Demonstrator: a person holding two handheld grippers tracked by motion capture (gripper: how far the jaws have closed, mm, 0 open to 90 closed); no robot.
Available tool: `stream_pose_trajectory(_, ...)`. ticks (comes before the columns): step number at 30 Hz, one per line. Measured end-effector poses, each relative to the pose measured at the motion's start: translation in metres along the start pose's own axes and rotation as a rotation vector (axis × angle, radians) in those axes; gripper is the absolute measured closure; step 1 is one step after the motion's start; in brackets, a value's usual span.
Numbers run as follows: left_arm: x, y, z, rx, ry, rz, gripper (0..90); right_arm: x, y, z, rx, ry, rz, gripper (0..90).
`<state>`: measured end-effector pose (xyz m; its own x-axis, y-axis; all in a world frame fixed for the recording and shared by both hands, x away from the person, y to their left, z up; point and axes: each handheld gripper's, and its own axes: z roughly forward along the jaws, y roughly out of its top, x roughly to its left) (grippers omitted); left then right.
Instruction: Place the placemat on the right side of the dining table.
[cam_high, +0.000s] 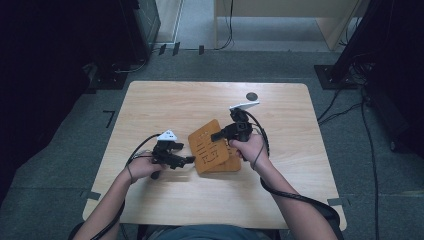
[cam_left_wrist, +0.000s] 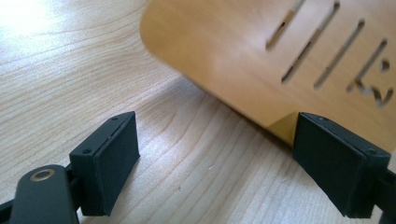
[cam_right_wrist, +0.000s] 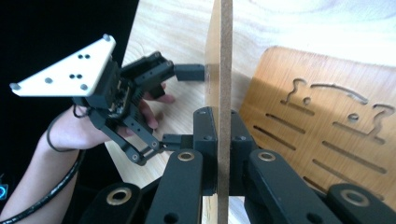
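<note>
The right hand-held gripper (cam_right_wrist: 218, 154) is clamped on the thin edge of a slotted wooden panel (cam_right_wrist: 219, 70), holding it upright on edge. A second slotted wooden panel (cam_high: 222, 159) lies flat beneath it on the tabletop (cam_high: 165, 100). The left hand-held gripper (cam_left_wrist: 217, 158) has its jaws spread wide, one pad touching or just short of the raised panel's lower corner, nothing pinched. The panels carry cut slots and small shapes; no lettering can be read. Bare tabletop stretches toward the far edge, where a small dark disc (cam_high: 251, 96) sits.
</note>
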<state>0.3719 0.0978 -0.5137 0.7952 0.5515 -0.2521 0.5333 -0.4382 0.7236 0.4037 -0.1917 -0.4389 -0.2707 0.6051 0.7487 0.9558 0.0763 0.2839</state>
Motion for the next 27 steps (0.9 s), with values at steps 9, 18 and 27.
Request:
stream_pose_trajectory(9, 0.001, 0.000, 0.001, 0.007, 0.063, 0.047, 13.6, -0.005, 0.006, -0.019, -0.076, -0.022, -0.020, 87.5)
stream_pose_trajectory(18, 0.001, -0.001, 0.002, 0.005, 0.084, 0.078, 13.6, -0.007, 0.009, -0.033, -0.114, -0.064, -0.031, 87.5)
stream_pose_trajectory(27, 0.001, -0.002, 0.003, 0.013, 0.120, 0.132, 13.6, -0.005, 0.010, -0.047, -0.165, -0.134, -0.085, 87.5)
